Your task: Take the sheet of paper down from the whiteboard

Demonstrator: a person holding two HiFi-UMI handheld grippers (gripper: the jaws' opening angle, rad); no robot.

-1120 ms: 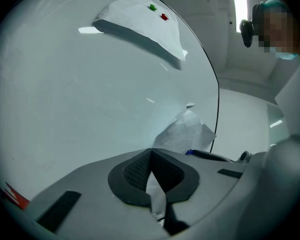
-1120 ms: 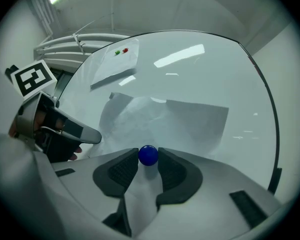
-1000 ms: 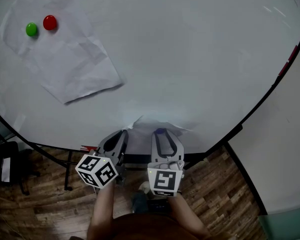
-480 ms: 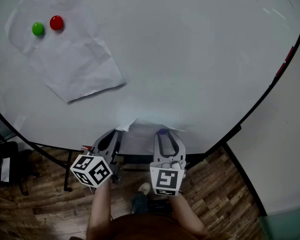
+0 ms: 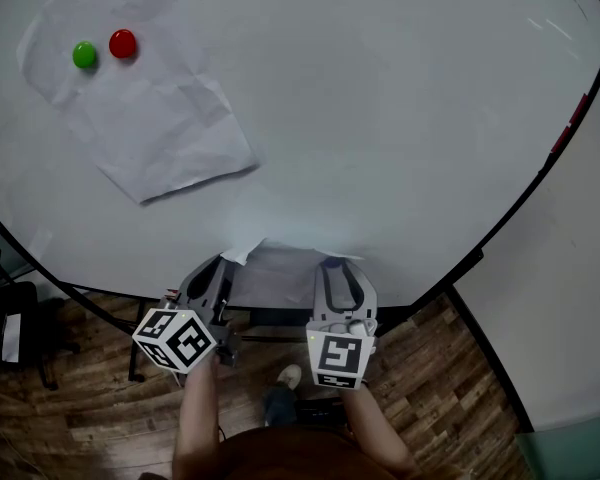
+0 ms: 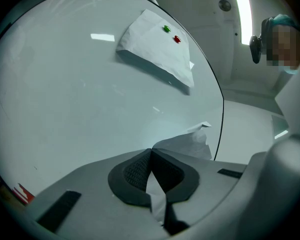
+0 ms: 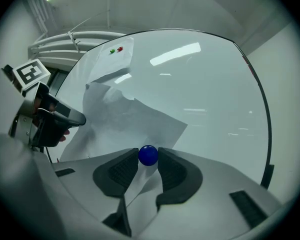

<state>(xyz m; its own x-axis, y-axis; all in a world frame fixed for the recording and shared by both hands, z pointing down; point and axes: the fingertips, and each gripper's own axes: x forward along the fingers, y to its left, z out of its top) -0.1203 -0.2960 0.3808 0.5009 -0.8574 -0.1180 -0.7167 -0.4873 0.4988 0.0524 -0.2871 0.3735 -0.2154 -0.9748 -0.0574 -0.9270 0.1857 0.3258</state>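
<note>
At 6 o'clock in the head view, low on the whiteboard point(image 5: 400, 118), the crumpled sheet of paper point(image 5: 277, 271) spans the gap between your two grippers. Your left gripper point(image 5: 223, 271) has the sheet's 9 o'clock edge: in the left gripper view its jaws are pressed together on the paper, a thin sliver of it showing between the dark pads and the rest billowing out beyond the tips toward 1 o'clock. That corner curls up, away from the board.

Your right gripper point(image 7: 148, 159) is at the sheet's 3 o'clock edge. Its jaws are pinching a blue magnet point(image 7: 148, 155), a small round ball held right at the fingertips, one pad touching each side. The paper runs beneath the ball and down between the jaws, then spreads out wrinkled toward 11 o'clock in that view, where your other gripper shows at 9 o'clock.

Well apart from all this, at 10 o'clock in the head view, a second sheet point(image 5: 150, 118) lies against the board, creased and tilted. A green magnet point(image 5: 84, 55) and a red magnet point(image 5: 122, 43) sit side by side near its upper end, the green one at 9 o'clock of the red. Below the board's bottom rim you see wooden floor point(image 5: 430, 388).
</note>
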